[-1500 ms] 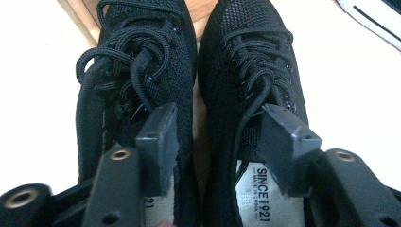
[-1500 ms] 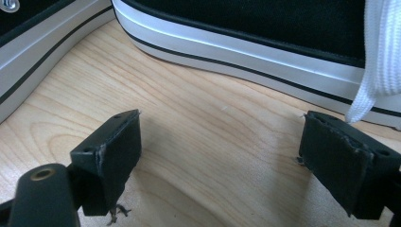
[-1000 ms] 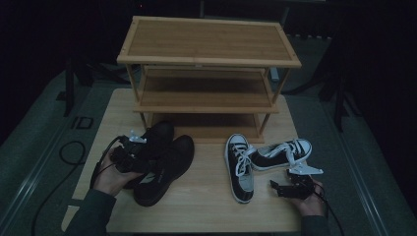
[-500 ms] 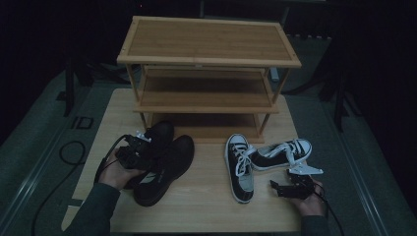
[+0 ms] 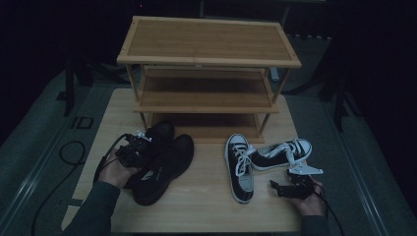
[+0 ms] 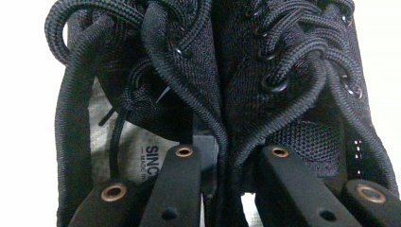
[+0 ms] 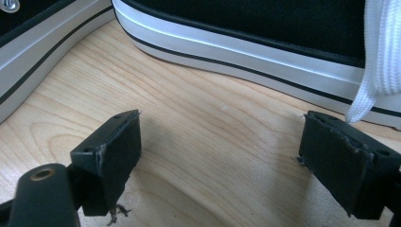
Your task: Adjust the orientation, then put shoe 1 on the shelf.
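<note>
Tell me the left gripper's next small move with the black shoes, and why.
Probably lift: the left gripper has just been closing and pinches both black shoes by their touching inner collars. The wooden rack stands right behind them.

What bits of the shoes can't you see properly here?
- Black shoes: toes cut off by the top edge, left gripper view.
- Insole print: partly covered by the left gripper jaw.
- Sneakers: tops cut off, right gripper view.
- Black shoes' heels: too dark, high view.
</note>
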Demonstrator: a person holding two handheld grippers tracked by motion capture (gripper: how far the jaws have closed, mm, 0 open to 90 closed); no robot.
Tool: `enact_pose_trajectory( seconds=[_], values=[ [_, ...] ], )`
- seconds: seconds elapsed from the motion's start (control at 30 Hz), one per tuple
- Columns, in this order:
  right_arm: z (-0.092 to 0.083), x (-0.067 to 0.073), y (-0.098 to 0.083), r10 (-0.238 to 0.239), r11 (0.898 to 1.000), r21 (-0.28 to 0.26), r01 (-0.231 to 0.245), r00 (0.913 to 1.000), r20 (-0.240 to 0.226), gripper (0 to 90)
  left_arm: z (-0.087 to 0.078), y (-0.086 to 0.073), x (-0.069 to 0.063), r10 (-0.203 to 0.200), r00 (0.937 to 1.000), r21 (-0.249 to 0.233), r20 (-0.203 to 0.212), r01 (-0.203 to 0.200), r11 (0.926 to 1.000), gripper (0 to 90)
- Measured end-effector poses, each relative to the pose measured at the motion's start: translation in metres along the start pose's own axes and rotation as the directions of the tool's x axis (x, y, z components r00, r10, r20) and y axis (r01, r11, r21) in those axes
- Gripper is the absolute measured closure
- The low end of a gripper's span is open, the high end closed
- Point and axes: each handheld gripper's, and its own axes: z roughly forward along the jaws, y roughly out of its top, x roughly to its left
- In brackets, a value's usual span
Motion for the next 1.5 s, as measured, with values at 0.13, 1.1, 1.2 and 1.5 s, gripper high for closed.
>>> enact_pose_trajectory(
  seconds=[0.13,1.1,1.2,1.5],
  values=[
    [0.000,0.000,0.000,0.001,1.000,0.000,-0.001,1.0000,-0.001,13.5,0.000,0.001,0.000,-0.020,0.9998,-0.012,-0.001,0.020,0.9997,83.8],
    [0.000,0.000,0.000,0.000,1.000,0.000,0.000,1.0000,0.000,13.5,-0.007,0.032,-0.021,-0.037,0.9993,-0.092,-0.010,0.036,0.9951,85.9],
    [0.000,0.000,0.000,0.001,1.000,0.000,-0.001,1.0000,-0.001,13.5,-0.003,0.038,-0.023,-0.037,0.9993,-0.092,-0.010,0.036,0.9951,85.8],
    [0.000,0.000,0.000,0.001,1.000,0.000,-0.001,1.0000,-0.001,13.5,0.006,0.054,-0.030,-0.042,0.9991,-0.089,-0.011,0.040,0.9953,85.7]
  ],
)
